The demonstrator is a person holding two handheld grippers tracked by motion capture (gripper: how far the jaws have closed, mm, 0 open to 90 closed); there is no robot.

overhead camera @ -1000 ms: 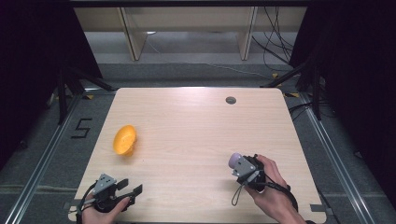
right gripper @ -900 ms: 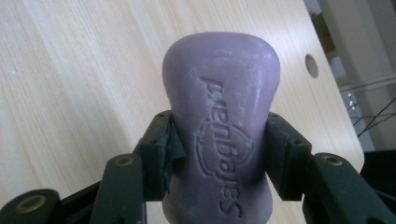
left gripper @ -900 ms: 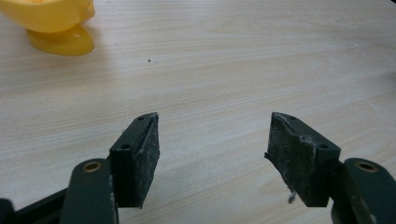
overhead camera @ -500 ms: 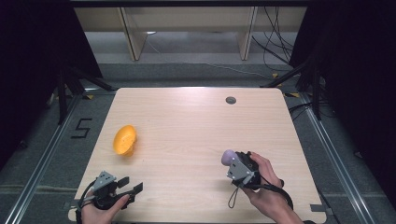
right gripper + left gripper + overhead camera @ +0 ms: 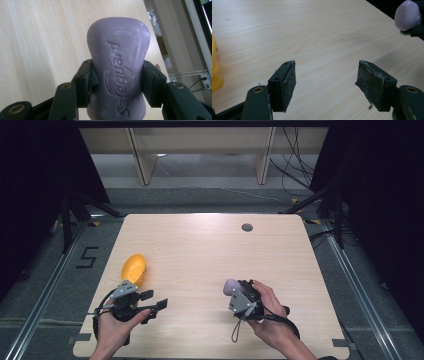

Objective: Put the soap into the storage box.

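Note:
A purple bar of soap (image 5: pixel 118 50) with stamped lettering is pinched between the pads of my right gripper (image 5: pixel 117 85), which is shut on it. In the high view that gripper (image 5: pixel 235 292) hovers over the table's front right with the soap (image 5: pixel 230 286) at its tip. An orange-yellow rounded object (image 5: pixel 134 268) lies at the left of the table. Just in front of it is my left gripper (image 5: pixel 155 300), pointing right. Its jaws have just been opening and stand wide with nothing between them (image 5: pixel 325 82). The yellow object (image 5: pixel 215 72) shows at that view's left edge, the soap (image 5: pixel 407 15) at top right.
The light wooden table (image 5: pixel 200 250) has a small dark round grommet (image 5: pixel 247 227) near its far edge. A black cable loop (image 5: pixel 234 332) hangs from the right gripper. Dark stands and cables flank the table on the floor.
The left gripper has moved away from the front edge toward the yellow object, and its jaws have spread wider. The right gripper has carried the soap leftward.

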